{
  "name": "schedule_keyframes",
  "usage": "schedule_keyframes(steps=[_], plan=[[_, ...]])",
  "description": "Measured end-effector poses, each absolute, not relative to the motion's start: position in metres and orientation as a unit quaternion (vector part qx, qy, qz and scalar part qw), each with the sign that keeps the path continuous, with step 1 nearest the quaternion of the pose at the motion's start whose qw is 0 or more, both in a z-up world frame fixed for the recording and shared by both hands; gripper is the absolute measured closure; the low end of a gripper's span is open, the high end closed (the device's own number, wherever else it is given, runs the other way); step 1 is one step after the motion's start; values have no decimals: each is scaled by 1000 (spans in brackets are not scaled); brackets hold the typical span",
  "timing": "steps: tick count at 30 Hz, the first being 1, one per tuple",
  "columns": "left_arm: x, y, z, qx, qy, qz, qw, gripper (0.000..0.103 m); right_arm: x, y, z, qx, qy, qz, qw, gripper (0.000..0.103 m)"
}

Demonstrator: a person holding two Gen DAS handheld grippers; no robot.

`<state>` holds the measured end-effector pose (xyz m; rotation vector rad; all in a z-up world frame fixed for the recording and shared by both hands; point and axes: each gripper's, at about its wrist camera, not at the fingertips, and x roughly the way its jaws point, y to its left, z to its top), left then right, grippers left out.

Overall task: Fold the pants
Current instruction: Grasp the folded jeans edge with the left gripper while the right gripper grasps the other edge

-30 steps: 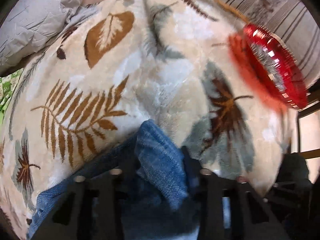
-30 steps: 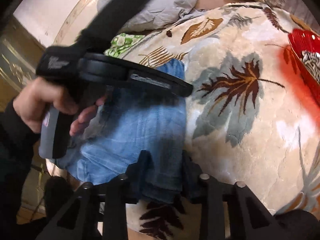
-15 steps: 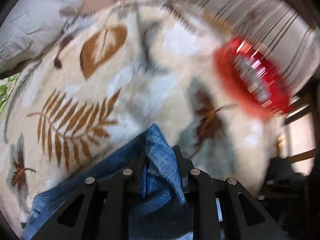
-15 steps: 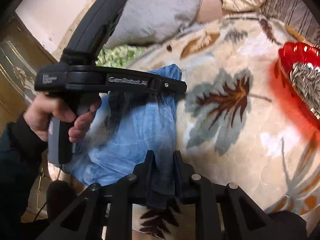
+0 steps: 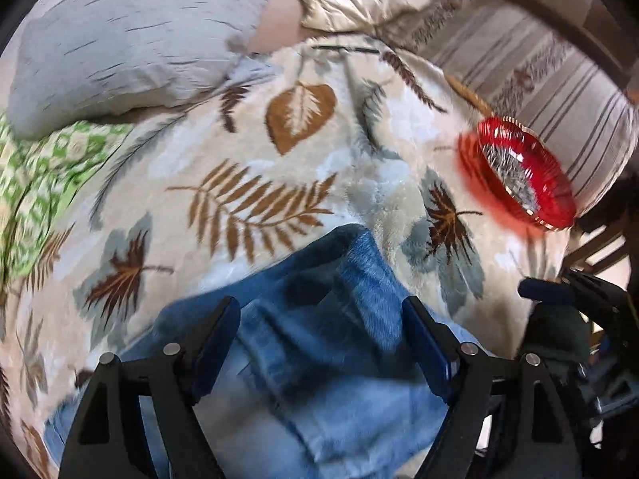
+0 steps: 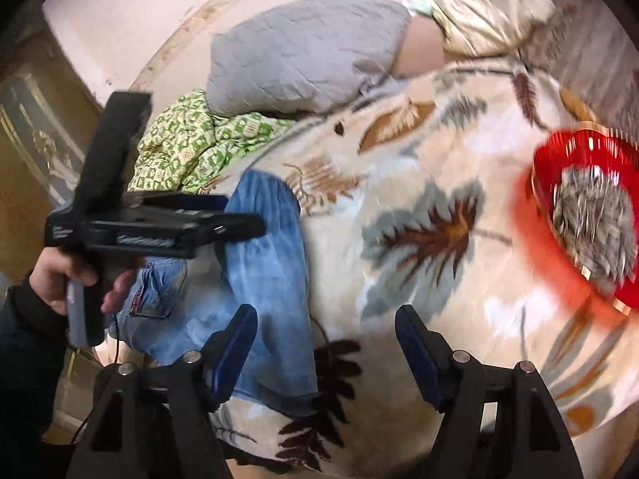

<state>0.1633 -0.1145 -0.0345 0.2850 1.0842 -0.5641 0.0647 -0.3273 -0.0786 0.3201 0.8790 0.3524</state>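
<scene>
My left gripper (image 5: 321, 343) and right gripper (image 6: 325, 349) have just been opening, jaws now spread wide with nothing clamped, above the folded blue pants (image 6: 267, 279) lying on the bed's leaf-patterned blanket (image 6: 419, 183), near a red bowl (image 6: 583, 215).

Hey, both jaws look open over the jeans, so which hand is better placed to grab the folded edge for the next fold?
Left, probably. The left gripper has just opened right over the jeans, denim bunched between its jaws. The right gripper has also just opened, but mostly over blanket, with only the jeans' edge inside.
</scene>
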Motion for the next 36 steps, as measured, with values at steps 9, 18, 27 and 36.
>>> schedule_keyframes(steps=[9,18,27,36], plan=[[161,-53,-20,-28,497,-261,827,19,74,-299,-71,86,420,162,889,28],[177,-73,-88,43,600,-205,772,18,80,-299,-76,94,434,165,881,29],[185,-99,-114,87,569,-200,793,64,70,-230,-91,-1,447,276,851,29],[182,-77,-95,42,566,-238,788,96,76,-199,-121,-59,467,242,849,85]])
